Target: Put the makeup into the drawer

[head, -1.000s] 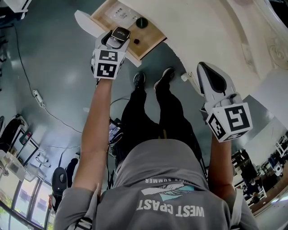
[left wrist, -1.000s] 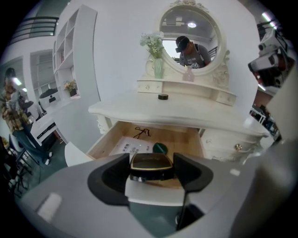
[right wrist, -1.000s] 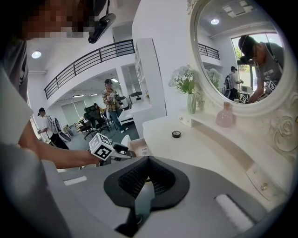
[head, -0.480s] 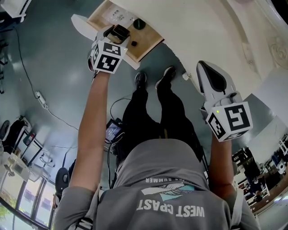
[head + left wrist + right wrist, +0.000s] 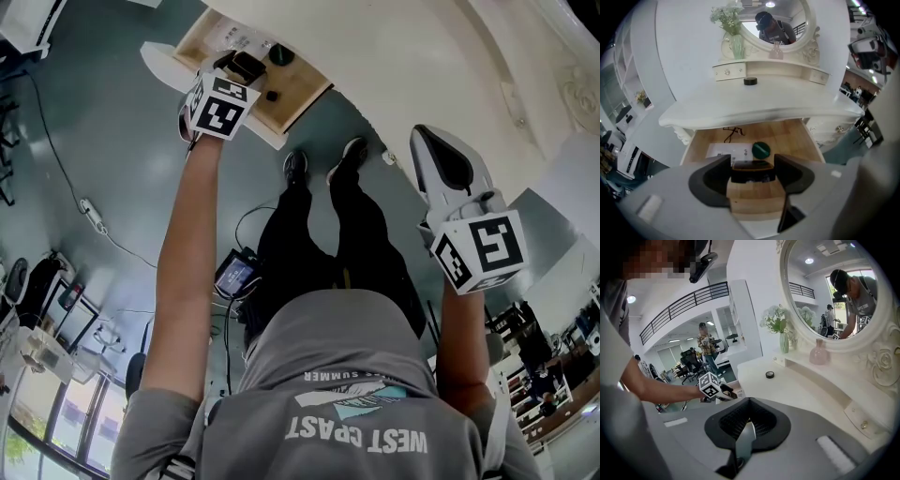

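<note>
Makeup compact [image 5: 753,172]: flat, dark, perhaps brown-topped; left hand-held gripper [image 5: 752,163] grips.

Light: bright and even; ceiling spots [image 5: 809,260] glare inside my mirror [image 5: 843,324].
Edges: fisheye-bent, corners dark.
Focus: soft below the mirror.

Green disc [image 5: 761,150] in drawer [image 5: 799,136], right seemingly free

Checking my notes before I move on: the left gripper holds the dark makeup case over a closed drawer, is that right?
Not quite. The drawer is open, as the left gripper view shows: the left gripper holds the dark makeup case over its wooden floor.
</note>
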Demonstrator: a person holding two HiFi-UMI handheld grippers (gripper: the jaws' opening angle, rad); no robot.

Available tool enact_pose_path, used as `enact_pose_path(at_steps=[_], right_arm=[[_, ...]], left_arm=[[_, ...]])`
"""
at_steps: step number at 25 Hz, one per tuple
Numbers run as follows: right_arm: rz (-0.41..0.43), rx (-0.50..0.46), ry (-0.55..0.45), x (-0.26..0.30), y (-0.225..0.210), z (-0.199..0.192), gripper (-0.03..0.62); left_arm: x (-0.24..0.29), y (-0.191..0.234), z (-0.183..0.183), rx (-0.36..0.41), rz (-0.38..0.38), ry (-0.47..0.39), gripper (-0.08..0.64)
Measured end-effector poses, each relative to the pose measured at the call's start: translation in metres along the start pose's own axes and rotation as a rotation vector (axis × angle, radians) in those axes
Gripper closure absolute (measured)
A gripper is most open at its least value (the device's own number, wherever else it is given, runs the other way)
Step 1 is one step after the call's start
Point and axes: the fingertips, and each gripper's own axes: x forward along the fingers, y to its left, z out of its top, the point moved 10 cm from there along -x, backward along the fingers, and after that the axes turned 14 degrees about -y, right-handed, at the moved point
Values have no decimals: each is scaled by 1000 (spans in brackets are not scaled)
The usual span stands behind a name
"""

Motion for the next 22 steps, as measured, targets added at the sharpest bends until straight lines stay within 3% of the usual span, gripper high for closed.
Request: enact_pose_path(at_steps=[14,22], right_arm=[[-12,10,8,-6,-7,-6,591],[-12,14,1,-6,-8,-8,591]], left_arm=[[18,5,0,50,-17,15,273],[29,-1,-4,118,-74,140,273]])
